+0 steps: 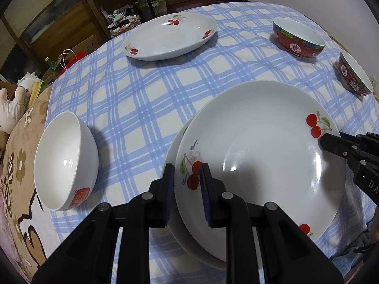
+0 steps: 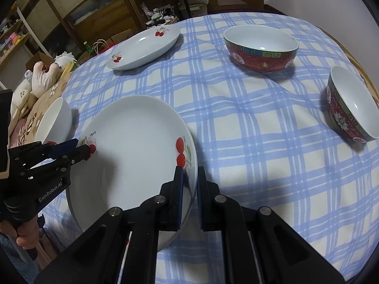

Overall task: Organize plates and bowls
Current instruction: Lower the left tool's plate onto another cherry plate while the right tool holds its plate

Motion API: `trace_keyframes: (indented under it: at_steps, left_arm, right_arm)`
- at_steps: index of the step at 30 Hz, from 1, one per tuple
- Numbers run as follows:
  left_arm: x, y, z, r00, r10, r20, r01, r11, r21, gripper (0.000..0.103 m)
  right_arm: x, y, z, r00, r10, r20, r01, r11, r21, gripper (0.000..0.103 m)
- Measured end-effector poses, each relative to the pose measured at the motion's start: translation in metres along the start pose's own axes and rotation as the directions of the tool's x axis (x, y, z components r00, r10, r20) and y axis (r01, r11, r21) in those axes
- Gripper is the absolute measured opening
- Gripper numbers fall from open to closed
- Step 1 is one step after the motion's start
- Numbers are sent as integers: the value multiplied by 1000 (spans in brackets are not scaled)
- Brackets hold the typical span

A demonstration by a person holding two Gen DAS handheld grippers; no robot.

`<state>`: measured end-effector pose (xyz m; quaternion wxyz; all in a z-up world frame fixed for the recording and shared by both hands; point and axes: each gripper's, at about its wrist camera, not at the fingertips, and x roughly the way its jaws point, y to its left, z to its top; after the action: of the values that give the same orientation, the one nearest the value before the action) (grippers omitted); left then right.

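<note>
Lower plate mostly hidden underneath.

On the tabletop, a plate is stacked on a second plate at the near edge. A bowl is set to its left, a third plate lies behind, and two bowls are placed to the right.

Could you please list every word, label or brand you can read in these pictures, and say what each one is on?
"GenRobot.AI": left gripper body.
"Cherry": script on the top cherry plate.
"DA": right gripper body, cut off.
Red label on the white bowl: unreadable.
Red bowls' medallions: unreadable.
</note>
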<state>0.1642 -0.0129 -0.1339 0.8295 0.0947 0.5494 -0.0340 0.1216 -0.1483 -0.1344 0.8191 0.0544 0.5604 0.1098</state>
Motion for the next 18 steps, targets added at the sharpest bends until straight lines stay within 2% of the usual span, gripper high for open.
trace_keyframes:
  at_steps: [7, 13, 18]
  left_arm:
    - [-1, 3, 0, 1000, -11, -1, 11, 1000, -20, 21]
    - [-4, 9, 0, 999, 39, 15, -38, 999, -35, 21]
    - [-8, 17, 0, 1000, -19, 15, 20, 998, -68, 22]
  right_arm:
    - [0, 2, 1, 1000, -15, 10, 16, 1000, -16, 12]
    - [-3, 2, 3, 1000, -20, 22, 20, 1000, -20, 12]
    - [-8, 3, 4, 999, -17, 45, 18, 1000, -21, 12]
